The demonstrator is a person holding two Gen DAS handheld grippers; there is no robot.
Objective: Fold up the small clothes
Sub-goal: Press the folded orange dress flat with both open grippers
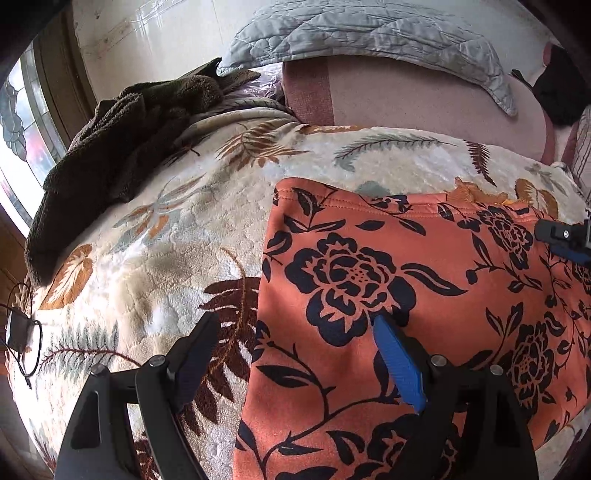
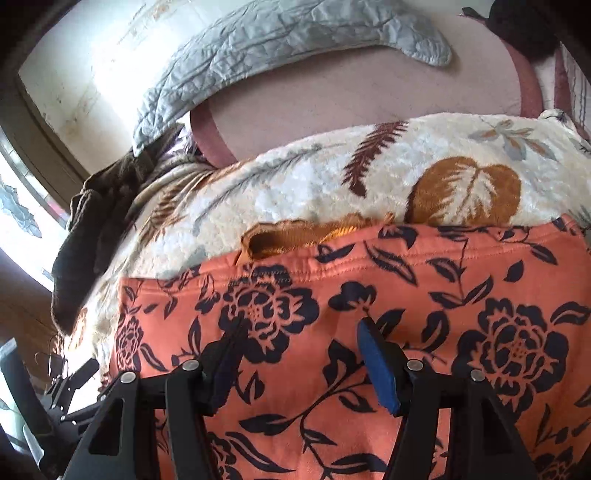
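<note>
An orange garment with dark navy flowers (image 1: 406, 314) lies flat on a cream leaf-patterned blanket (image 1: 166, 240). My left gripper (image 1: 295, 326) is open and straddles the garment's left edge, one finger over the blanket and the blue-padded finger (image 1: 397, 362) over the cloth. Nothing is pinched between them. In the right wrist view the same garment (image 2: 406, 295) fills the lower half, its stitched hem toward the far side. My right gripper (image 2: 303, 326) hangs open just above it, holding nothing. It also shows in the left wrist view as the right gripper (image 1: 565, 240) at the right edge.
A brown fuzzy cloth (image 1: 110, 147) lies bunched at the blanket's far left. A grey quilted cover (image 1: 369, 33) drapes over a pink cushion (image 1: 406, 99) behind. A mustard cloth bit (image 2: 295, 236) peeks out past the garment's hem. A small black device with a cable (image 1: 18, 332) sits at the left edge.
</note>
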